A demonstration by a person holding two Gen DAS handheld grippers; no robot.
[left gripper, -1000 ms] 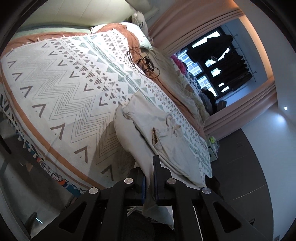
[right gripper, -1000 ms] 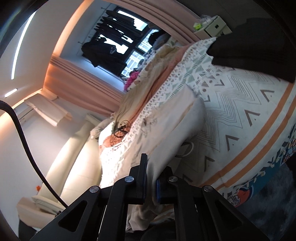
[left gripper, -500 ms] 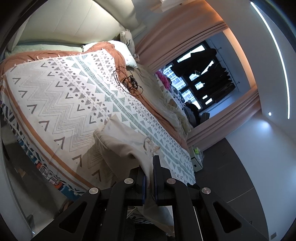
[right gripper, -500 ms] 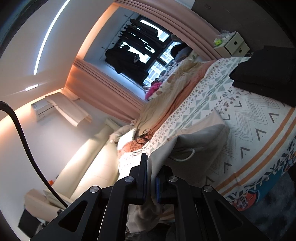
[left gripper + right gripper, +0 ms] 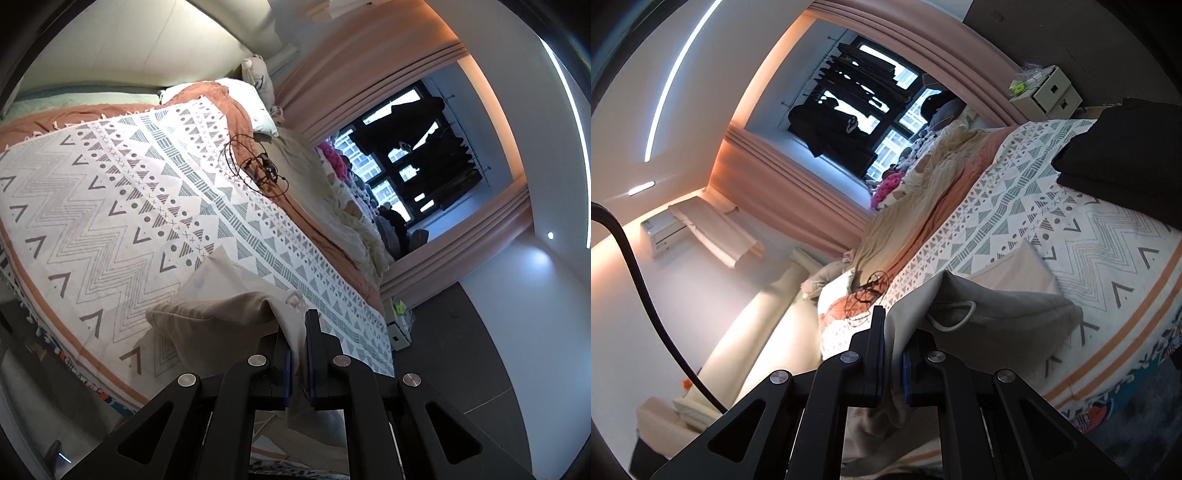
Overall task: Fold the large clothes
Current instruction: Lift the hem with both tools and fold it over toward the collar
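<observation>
Left wrist view takes in most of the bed, spread with a white woven blanket patterned in grey-green triangles, zigzags and orange stripes, its fringed near edge running along the lower left. Beyond the far side of the bed hang salmon-pink curtains framing a dark window. The large beige cloth garment lies near the bed's near edge, one part flat on the blanket and the rest lifted in a fold that rises to the left hand-held gripper, whose two black fingers are clenched on a bunched strip of the fabric. A loose coil of thin black cable rests toward the head end of the bed, near a white pillow.

Only the right wrist view shows a folded black fabric stack at the foot-end corner of the bed, a small cream drawer unit against the dark wall beyond it, a wall-mounted air conditioner, and a thick black cord crossing the left of the picture. Here the garment sags between the grip and the blanket, with a pale drawstring loop hanging from its raised fold. The right hand-held gripper is likewise clamped on the beige fabric.
</observation>
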